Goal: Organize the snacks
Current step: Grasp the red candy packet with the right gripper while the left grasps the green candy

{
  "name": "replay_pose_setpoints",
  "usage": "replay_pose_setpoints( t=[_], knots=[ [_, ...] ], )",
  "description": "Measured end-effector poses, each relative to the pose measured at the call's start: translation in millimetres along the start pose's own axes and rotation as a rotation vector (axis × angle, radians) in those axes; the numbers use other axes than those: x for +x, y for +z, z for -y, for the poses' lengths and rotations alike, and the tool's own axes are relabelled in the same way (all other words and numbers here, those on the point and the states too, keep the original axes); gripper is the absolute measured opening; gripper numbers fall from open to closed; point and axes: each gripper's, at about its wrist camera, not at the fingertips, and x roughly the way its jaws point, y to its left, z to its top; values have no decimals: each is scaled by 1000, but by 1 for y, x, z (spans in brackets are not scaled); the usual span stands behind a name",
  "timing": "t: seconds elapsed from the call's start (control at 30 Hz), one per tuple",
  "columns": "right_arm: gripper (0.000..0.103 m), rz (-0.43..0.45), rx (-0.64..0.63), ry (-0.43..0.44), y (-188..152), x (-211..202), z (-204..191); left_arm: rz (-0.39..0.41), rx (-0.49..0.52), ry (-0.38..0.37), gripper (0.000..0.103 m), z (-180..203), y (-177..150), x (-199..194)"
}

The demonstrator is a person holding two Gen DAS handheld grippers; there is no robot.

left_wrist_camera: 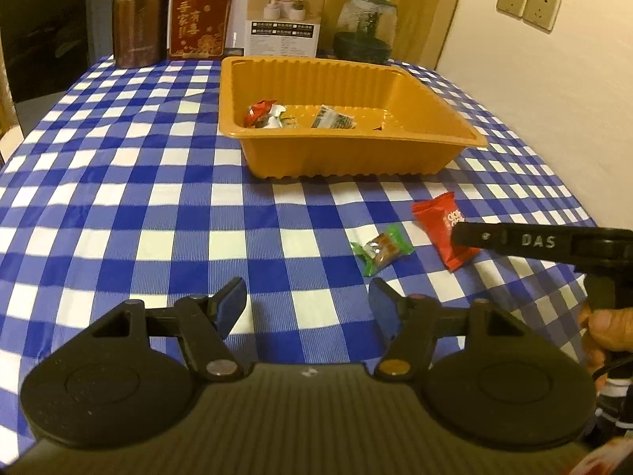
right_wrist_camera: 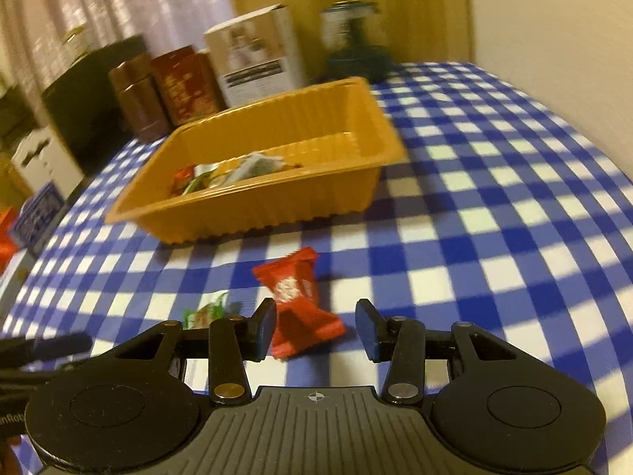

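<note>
An orange plastic tray [left_wrist_camera: 395, 158] stands mid-table with several wrapped snacks [left_wrist_camera: 273, 114] in it. On the checked cloth in front of it lie a green-wrapped candy [left_wrist_camera: 381, 249] and a red snack packet [left_wrist_camera: 435, 225]. My left gripper [left_wrist_camera: 307, 304] hovers open just short of the green candy, nothing between its fingers. In the right wrist view my right gripper [right_wrist_camera: 316, 326] straddles the red packet [right_wrist_camera: 300, 308]. Its left pad is at the wrapper's edge and its right pad stands apart from it. The green candy [right_wrist_camera: 205, 310] lies just to the left. The tray [right_wrist_camera: 277, 206] is beyond.
Along the table's far edge stand a brown tin [left_wrist_camera: 140, 19], a red box [left_wrist_camera: 199, 18], a white carton [left_wrist_camera: 285, 12] and a glass jar [left_wrist_camera: 368, 23]. A hand [left_wrist_camera: 601, 332] holds the right gripper's handle. A wall runs along the right side.
</note>
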Motion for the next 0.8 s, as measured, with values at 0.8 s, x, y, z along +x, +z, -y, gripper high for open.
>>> replay_pose_setpoints(
  t=[0.8],
  knots=[
    [30,-36,-31,-11,-1,8,13,-15,517,-192,43,46,29,59]
  ],
)
